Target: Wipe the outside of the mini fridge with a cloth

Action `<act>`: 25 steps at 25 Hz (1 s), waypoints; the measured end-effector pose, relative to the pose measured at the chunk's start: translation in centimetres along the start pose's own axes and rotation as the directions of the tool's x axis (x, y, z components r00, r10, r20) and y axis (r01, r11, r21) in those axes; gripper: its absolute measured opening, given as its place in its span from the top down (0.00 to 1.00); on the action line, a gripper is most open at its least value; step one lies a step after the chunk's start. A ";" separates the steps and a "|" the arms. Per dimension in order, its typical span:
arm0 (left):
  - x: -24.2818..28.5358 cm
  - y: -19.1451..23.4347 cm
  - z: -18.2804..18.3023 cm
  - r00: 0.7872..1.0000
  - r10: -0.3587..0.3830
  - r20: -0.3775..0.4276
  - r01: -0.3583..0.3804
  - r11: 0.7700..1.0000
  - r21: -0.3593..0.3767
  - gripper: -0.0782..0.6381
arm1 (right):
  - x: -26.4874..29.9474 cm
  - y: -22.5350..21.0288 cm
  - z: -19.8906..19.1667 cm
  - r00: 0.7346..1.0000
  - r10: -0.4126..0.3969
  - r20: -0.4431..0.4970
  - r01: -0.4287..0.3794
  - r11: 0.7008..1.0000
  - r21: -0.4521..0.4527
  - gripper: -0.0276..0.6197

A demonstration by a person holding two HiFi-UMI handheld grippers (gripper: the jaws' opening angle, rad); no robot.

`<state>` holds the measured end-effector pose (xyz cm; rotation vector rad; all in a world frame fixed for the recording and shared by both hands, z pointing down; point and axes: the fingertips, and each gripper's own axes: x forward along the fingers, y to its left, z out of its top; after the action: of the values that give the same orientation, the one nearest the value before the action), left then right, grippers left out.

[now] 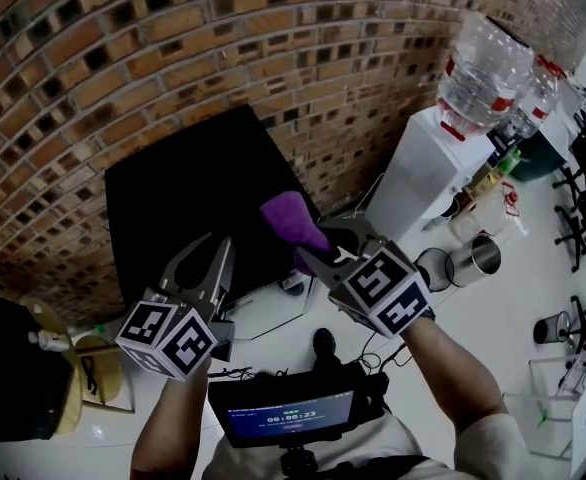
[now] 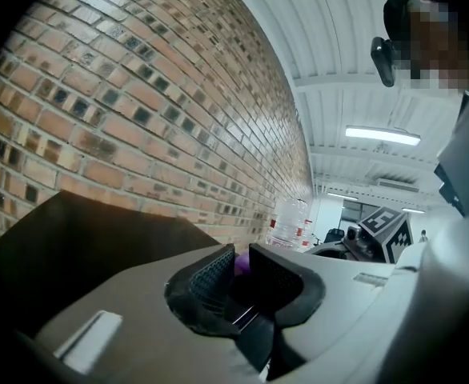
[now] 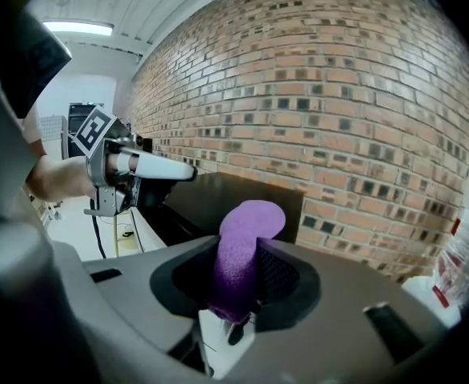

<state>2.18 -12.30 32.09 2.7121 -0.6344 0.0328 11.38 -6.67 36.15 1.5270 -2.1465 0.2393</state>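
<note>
Cloth (image 1: pixel 293 218), one, purple, pinched in right tool (image 1: pixel 318 250); left tool (image 1: pixel 218 243) barely parted, empty.

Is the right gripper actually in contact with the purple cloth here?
Touching. The right gripper view shows the purple cloth pinched between the right gripper's pads, its free end sticking up beyond them.

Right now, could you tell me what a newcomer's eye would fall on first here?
The purple cloth pinched in the right hand-held gripper at centre stands out most. Beyond it sits the black mini fridge against a brick wall, and clear water bottles top a white dispenser at upper right.
</note>
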 end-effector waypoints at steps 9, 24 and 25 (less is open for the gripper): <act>2.8 -1.0 0.1 1.000 -0.013 -0.012 0.013 1.000 0.020 0.80 | -1.6 -2.5 -0.4 0.998 -0.008 0.056 0.006 0.999 0.049 0.77; 8.5 -0.5 0.0 0.998 0.016 -0.053 -0.012 0.997 0.077 0.81 | 0.0 -10.4 -3.4 0.997 -0.040 0.066 0.031 0.991 0.129 0.77; 9.0 -0.3 0.1 0.998 0.020 -0.058 -0.015 0.996 0.089 0.81 | 0.4 -11.0 -3.5 0.997 -0.040 0.068 0.031 0.991 0.133 0.77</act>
<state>10.37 -15.90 32.86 2.7791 -0.6540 0.1475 22.46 -9.55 37.85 1.6689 -2.1945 0.3247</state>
